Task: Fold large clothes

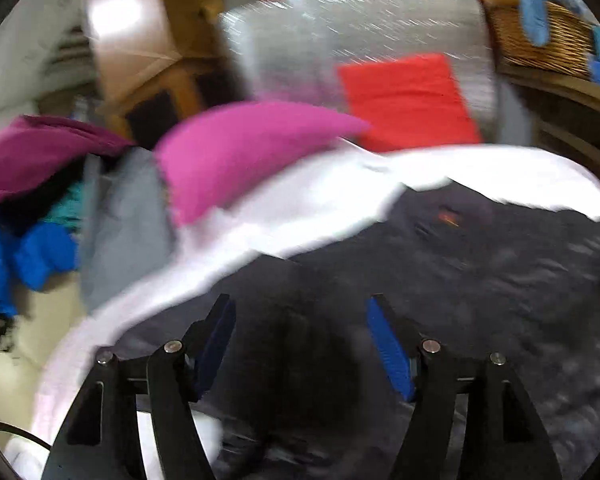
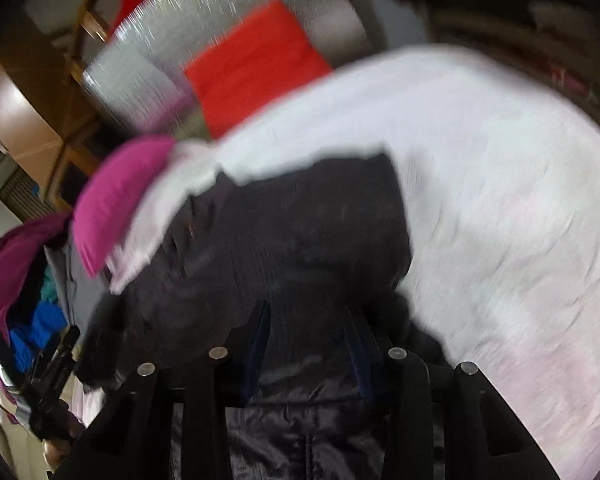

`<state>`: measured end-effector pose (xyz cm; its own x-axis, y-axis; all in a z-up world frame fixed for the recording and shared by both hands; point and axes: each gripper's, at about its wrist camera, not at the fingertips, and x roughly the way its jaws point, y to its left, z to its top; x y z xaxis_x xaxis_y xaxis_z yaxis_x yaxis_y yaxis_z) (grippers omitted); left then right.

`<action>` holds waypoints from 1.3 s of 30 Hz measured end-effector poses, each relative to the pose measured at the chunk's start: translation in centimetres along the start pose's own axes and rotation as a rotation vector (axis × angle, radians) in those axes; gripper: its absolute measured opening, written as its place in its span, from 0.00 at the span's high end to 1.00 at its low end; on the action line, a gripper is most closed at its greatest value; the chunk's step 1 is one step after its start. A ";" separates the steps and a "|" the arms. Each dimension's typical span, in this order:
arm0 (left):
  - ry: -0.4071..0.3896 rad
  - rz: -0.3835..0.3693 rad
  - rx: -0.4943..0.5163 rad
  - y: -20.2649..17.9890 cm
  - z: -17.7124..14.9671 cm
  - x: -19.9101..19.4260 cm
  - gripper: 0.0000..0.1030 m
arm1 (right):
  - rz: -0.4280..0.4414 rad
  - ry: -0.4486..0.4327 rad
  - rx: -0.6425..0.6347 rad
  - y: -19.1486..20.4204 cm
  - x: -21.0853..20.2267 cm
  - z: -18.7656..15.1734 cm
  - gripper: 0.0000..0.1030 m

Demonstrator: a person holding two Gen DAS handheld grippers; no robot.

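A black padded jacket lies spread on a white bed sheet. My left gripper hovers over the jacket's near part. It is open, its blue pads stand wide apart, and nothing is pinched between them. In the right wrist view the same jacket is bunched up towards the camera. My right gripper is shut on a thick fold of it, and the fabric fills the gap between the fingers and hides their tips. Both views are blurred.
A pink cushion lies on the sheet's far left. Left of it sits a heap of purple, blue, teal and grey clothes. A folded red cloth rests on a silver mat. A wicker basket stands at the back right.
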<state>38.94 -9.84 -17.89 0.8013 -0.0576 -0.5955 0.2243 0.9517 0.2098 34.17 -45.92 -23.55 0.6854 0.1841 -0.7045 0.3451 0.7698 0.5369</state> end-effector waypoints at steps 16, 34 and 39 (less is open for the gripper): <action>0.268 -0.090 0.097 -2.9 -2.5 5.6 0.33 | 0.003 0.107 -0.180 6.2 3.3 -3.1 0.68; 0.241 -0.177 0.050 -1.6 -2.5 2.7 0.33 | -0.027 0.207 -0.233 9.7 5.6 -5.0 0.67; 0.130 -0.170 -0.046 1.3 -1.6 -0.8 0.33 | 0.034 0.150 -0.193 10.0 4.1 -4.8 0.67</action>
<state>37.64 -8.08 -18.40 0.6754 -0.1816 -0.7147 0.3221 0.9445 0.0644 37.37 -34.54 -23.33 0.5869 0.2895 -0.7562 0.1849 0.8613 0.4733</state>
